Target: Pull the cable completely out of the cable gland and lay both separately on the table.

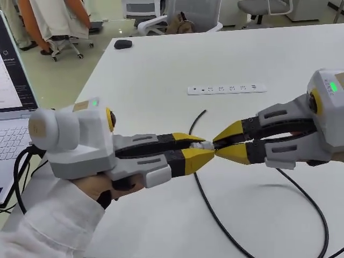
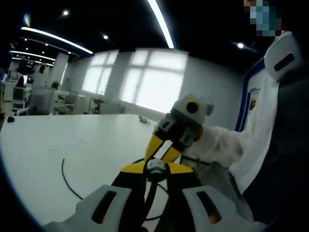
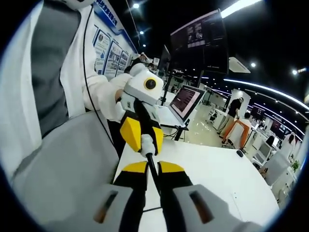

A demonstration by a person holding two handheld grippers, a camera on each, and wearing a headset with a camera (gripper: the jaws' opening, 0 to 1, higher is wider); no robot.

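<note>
I watch two hand-held grippers meet tip to tip above a wide white surface (image 1: 161,70). The left tongs (image 1: 203,149), grey with yellow tips, come in from the left, held by a hand in a white sleeve. They are pinched narrow around a small, round, silvery-white cable gland (image 2: 155,167), which sits between the yellow tips, lifted clear of the surface. The right tongs (image 1: 221,146) reach in from the right, their yellow tips closed on a thin black cable (image 1: 214,216) just beside the gland.

In the right gripper view, the cable runs straight from those tips up to the gland, so the two are joined. In the head view, the rest of the cable lies on the surface. One length curves away beyond the tips, and another trails toward me and loops round to the right.

Farther back on the surface lies a long white power strip (image 1: 227,88), well apart from the grippers. A small dark oval object (image 1: 123,44) sits near the far edge. An open laptop (image 1: 11,107) stands at the left edge.
</note>
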